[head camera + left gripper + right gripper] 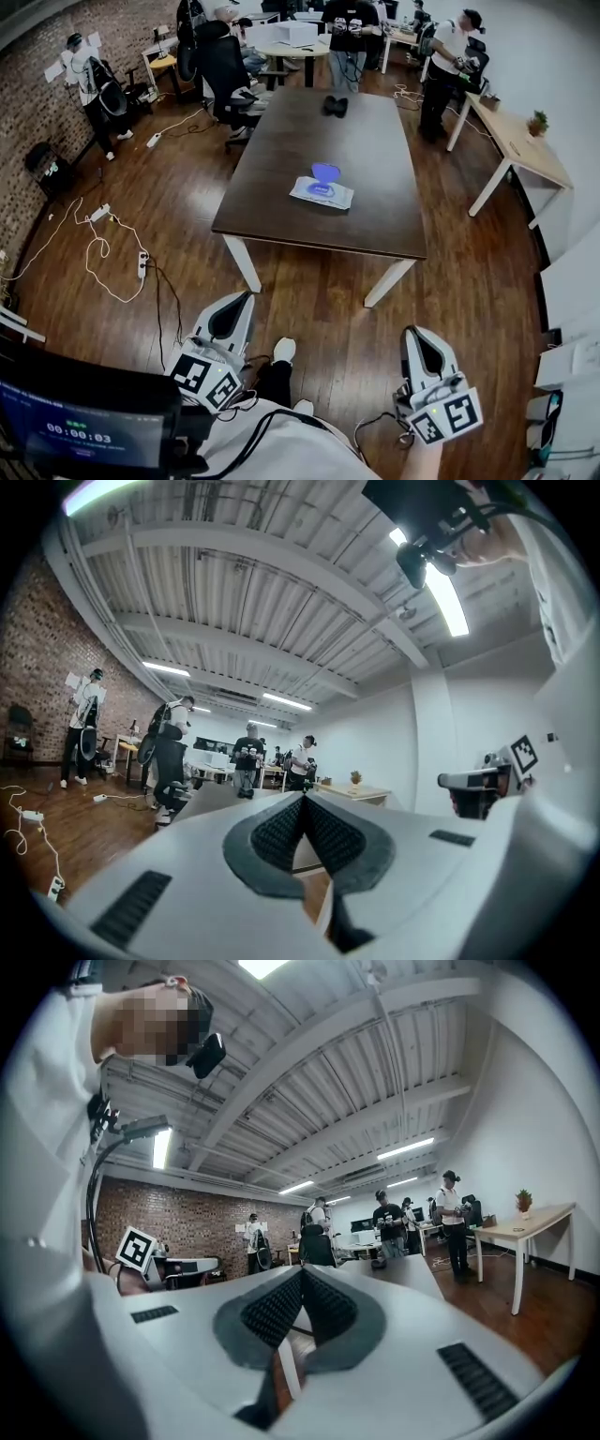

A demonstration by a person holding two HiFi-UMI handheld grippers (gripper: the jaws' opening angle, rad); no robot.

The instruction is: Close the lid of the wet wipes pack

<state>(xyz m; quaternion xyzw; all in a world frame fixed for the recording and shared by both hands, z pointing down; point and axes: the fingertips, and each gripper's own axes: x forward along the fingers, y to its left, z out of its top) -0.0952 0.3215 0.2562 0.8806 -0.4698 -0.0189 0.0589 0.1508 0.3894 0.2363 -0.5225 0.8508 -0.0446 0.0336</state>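
The wet wipes pack (322, 192) lies flat near the middle of the dark wooden table (281, 187), its blue lid (325, 172) standing open at the pack's far side. Both grippers are held low and level in front of the person, well short of the table and apart from the pack. My left gripper (240, 300) at the bottom left is shut with nothing in it; in its own view the ribbed pads (281, 832) meet at the tips. My right gripper (413, 334) at the bottom right is shut and empty too, its pads (323, 1307) touching.
A black object (335, 106) lies at the table's far end. An office chair (223, 64) and several people stand beyond it. Cables and power strips (103, 248) trail over the floor at left. A light wooden desk (520, 141) stands at right. The person's shoe (283, 350) shows between the grippers.
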